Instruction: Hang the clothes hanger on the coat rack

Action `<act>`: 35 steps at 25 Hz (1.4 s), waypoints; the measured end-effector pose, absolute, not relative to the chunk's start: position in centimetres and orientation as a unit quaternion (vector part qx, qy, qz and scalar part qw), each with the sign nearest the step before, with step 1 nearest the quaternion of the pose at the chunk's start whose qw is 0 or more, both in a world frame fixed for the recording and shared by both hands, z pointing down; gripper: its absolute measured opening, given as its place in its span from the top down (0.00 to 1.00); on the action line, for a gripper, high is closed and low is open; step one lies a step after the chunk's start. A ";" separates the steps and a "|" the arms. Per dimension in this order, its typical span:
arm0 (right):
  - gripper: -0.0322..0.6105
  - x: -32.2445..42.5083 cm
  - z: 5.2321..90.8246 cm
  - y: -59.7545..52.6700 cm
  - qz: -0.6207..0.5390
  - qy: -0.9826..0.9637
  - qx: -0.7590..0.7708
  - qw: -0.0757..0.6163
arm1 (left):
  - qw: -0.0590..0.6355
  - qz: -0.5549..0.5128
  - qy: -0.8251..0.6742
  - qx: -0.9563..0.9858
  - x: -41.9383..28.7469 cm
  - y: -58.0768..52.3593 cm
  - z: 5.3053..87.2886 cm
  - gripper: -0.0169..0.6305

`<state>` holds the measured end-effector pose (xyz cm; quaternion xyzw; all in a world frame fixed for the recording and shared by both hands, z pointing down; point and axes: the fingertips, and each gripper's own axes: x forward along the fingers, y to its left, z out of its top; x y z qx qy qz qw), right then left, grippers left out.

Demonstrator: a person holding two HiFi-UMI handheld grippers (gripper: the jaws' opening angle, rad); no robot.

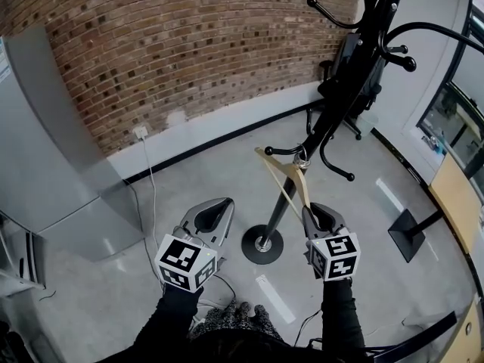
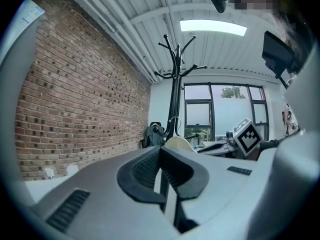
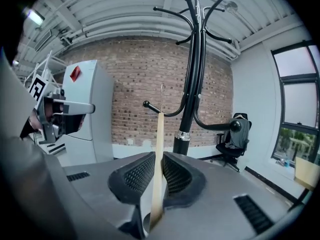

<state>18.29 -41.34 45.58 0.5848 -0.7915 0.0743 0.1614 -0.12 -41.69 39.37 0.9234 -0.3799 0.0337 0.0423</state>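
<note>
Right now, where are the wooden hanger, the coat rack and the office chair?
wooden hanger (image 3: pixel 159 139): right gripper view, its wooden arm, seen edge-on.
coat rack (image 1: pixel 251 248): head view, its round base.
office chair (image 3: pixel 241 131): right gripper view, its backrest.

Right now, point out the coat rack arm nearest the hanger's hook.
The low arm reaching left from the pole, ball-tipped; the hanger's wire hook is right beside it. The other arms sit higher or rightward.

pale wooden hanger (image 3: pixel 159 149) (glossy black metal rack (image 3: pixel 192 84))
</note>
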 end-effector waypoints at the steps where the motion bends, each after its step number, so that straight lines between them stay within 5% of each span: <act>1: 0.86 18.3 46.1 -41.7 0.075 -0.791 0.583 0.167 | 0.043 0.035 -0.380 0.923 -0.2 -41.8 39.5 0.96; 35: 0.84 18.4 51.3 -45.1 0.086 -0.791 0.575 0.192 | 0.057 0.053 -0.412 0.908 -2.5 -41.1 41.1 0.96</act>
